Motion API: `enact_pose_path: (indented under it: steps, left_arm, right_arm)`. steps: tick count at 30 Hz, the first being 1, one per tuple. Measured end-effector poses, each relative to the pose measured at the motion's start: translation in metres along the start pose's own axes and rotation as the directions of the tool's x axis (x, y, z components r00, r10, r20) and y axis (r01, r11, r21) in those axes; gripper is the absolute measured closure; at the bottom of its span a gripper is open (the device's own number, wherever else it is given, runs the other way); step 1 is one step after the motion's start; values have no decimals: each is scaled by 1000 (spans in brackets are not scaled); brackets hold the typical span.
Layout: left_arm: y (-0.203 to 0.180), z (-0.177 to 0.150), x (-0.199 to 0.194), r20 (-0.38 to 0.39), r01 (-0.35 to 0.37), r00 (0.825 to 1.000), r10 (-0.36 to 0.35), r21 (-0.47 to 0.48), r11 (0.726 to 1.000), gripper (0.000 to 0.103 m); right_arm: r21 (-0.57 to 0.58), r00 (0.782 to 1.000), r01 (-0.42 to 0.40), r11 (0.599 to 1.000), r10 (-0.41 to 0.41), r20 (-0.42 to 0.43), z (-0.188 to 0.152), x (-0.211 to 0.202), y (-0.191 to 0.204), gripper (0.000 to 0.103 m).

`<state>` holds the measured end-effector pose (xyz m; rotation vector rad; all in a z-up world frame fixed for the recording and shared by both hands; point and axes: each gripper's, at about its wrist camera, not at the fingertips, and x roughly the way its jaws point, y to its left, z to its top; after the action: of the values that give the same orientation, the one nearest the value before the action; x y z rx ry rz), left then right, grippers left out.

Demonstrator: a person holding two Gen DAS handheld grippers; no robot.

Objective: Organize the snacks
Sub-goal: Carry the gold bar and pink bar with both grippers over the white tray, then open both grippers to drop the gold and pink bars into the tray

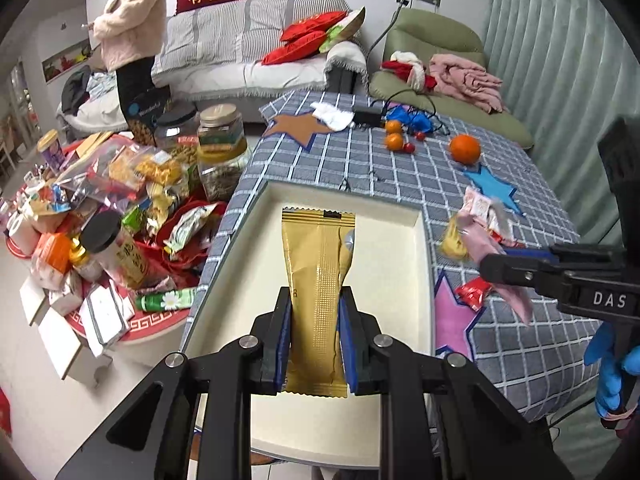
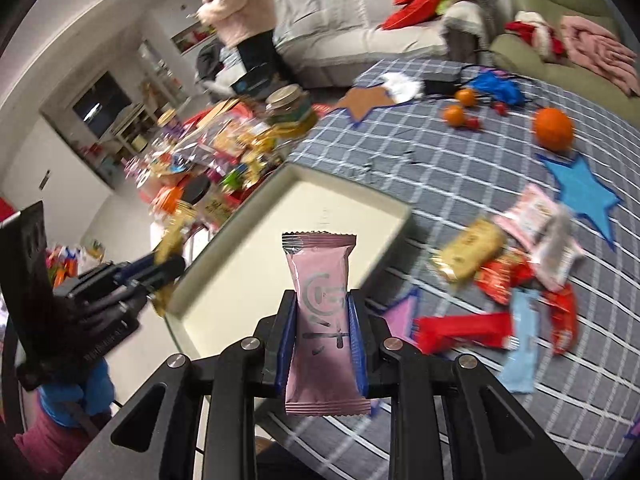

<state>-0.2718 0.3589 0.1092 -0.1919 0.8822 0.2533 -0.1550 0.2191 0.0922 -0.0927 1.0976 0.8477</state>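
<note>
My left gripper (image 1: 314, 300) is shut on a long gold snack packet (image 1: 318, 280), held above the cream tray (image 1: 400, 248) on the blue checked cloth. The right gripper (image 2: 322, 302) is shut on a pink snack packet (image 2: 320, 312) and hangs over the tray's near right corner (image 2: 392, 216). In the left wrist view the right gripper (image 1: 494, 268) comes in from the right with the pink packet (image 1: 516, 300). In the right wrist view the left gripper (image 2: 160, 270) shows at the left with the gold packet (image 2: 170, 240). Loose snack packets (image 2: 512, 276) lie right of the tray.
Oranges (image 1: 464, 149) and small red fruits lie farther back on the cloth, with paper stars (image 2: 586, 196). A low round table (image 1: 120, 208) left of the tray is heaped with jars, bags and boxes. A person (image 1: 130, 28) stands by the sofa.
</note>
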Motion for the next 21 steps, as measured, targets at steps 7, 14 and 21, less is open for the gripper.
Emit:
enact_pose_path:
  steps: [7, 14, 21]
  left_arm:
    - [10, -11, 29, -69, -1, 998, -1, -22, 1000, 79]
    - [15, -24, 50, -124, -9, 992, 5, -38, 999, 79]
    - [15, -31, 63, -159, -17, 987, 11, -37, 999, 78]
  right_arm:
    - [-35, 997, -32, 999, 29, -72, 7, 41, 23, 77]
    - [-47, 993, -37, 998, 31, -115, 14, 66, 33, 77]
    - [-32, 989, -34, 999, 30, -144, 15, 81, 27, 77]
